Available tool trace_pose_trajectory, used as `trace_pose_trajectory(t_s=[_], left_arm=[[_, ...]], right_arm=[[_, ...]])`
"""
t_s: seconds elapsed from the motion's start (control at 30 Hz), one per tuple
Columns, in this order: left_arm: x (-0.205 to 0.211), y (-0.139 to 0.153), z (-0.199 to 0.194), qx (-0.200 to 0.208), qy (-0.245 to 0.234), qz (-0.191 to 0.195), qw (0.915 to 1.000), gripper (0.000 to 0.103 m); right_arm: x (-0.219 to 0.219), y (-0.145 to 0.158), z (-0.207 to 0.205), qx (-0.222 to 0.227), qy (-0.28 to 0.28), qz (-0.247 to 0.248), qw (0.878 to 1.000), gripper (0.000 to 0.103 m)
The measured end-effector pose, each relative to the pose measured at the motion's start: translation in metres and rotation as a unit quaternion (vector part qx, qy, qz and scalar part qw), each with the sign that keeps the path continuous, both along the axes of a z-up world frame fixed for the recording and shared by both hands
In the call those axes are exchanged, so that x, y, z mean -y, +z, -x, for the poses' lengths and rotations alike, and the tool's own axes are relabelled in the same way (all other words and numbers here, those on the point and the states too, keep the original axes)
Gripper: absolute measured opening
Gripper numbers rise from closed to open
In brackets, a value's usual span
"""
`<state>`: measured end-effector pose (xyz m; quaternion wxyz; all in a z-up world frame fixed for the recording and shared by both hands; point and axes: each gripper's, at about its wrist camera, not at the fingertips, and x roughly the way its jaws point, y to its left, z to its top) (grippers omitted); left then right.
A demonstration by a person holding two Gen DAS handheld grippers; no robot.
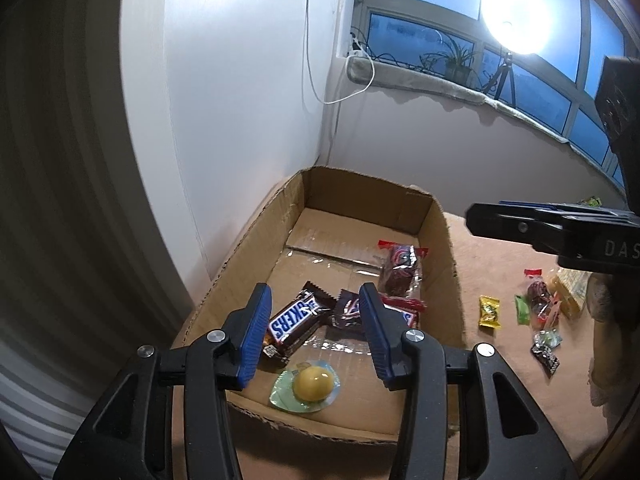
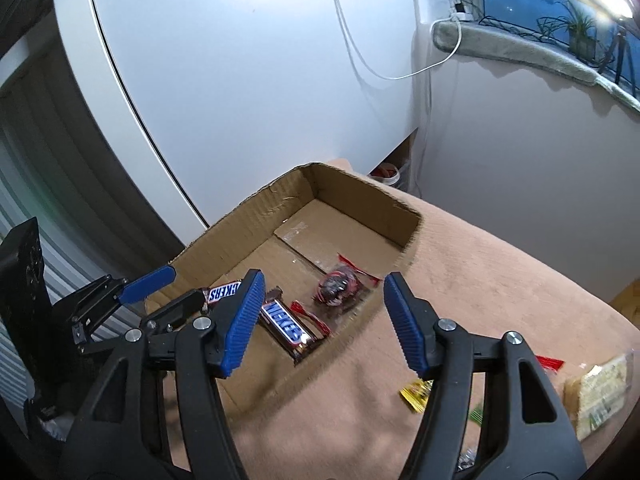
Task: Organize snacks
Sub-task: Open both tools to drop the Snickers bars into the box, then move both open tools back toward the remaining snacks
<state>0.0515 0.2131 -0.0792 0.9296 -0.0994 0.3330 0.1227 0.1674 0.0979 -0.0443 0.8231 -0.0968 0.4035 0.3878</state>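
An open cardboard box (image 1: pixel 444 240) lies on a tan cloth. It holds a Snickers bar (image 1: pixel 296 318), a second one (image 1: pixel 348 308), a red-ended dark snack pack (image 1: pixel 402 268) and a round yellow jelly cup (image 1: pixel 314 384). My left gripper (image 1: pixel 316 292) hangs open above the near end of the box, with nothing between its blue pads. In the right wrist view my right gripper (image 2: pixel 325 278) is also open and empty, above the box's right wall (image 2: pixel 360 320) and a Snickers bar (image 2: pixel 286 322).
Loose snacks lie on the cloth right of the box: a yellow candy (image 1: pixel 490 312), a green one (image 1: pixel 521 310), a dark red pack (image 1: pixel 538 296) and a cracker pack (image 2: pixel 600 392). A white cabinet stands behind the box, and a window sill with plants at the back right.
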Motion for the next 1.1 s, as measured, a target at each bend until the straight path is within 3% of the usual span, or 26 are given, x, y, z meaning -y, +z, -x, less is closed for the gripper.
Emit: trace_pose_trajectory(t_s=[0.47,0.97,1.1], left_arm=[[0.043,0.016,0.003,0.034,-0.052,0.017,0.9979,0.044],[0.126,0.013,-0.011,0.027,-0.139,0.023,0.9896,0.044],[0.144,0.008,-0.019,0.018,-0.157,0.029,0.987,0.044]], right_arm=[[0.112,0.023,0.017,0.044,-0.078,0.019,0.996,0.065],[0.242,-0.011,0.003,0.005,-0.186,0.041,0.982,0.065],[0.269,-0.017,-0.004,0.001,-0.214,0.04,0.976,0.075]])
